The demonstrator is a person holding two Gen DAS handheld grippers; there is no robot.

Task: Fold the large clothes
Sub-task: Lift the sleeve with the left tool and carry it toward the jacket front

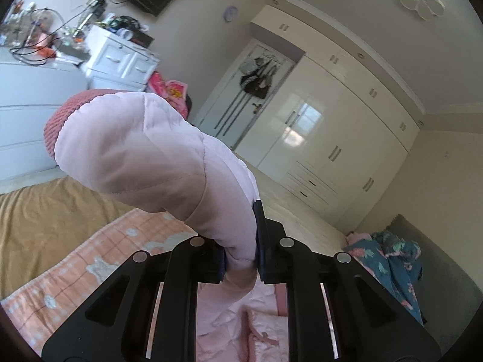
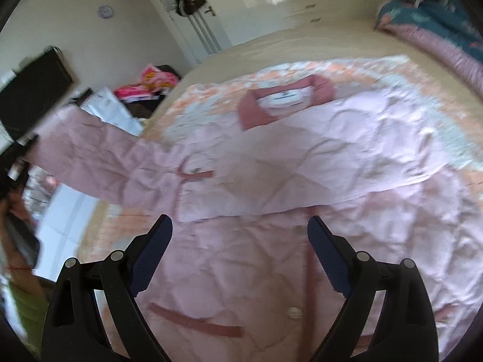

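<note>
Sleeve [image 1: 145, 147] lifted off bed [image 2: 271, 45] edge in left gripper [image 1: 241, 259]; right gripper [image 2: 240, 235] spread.

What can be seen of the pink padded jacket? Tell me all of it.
The pale pink quilted padded jacket lies spread front-up on the peach checked bedspread, fabric creased. It has a darker pink collar, a white neck label, dark pink pocket strips and front snaps. One sleeve, ending in a ribbed dark pink cuff, is lifted, pinched in the left tool. The open right tool hovers over the hem.
</note>
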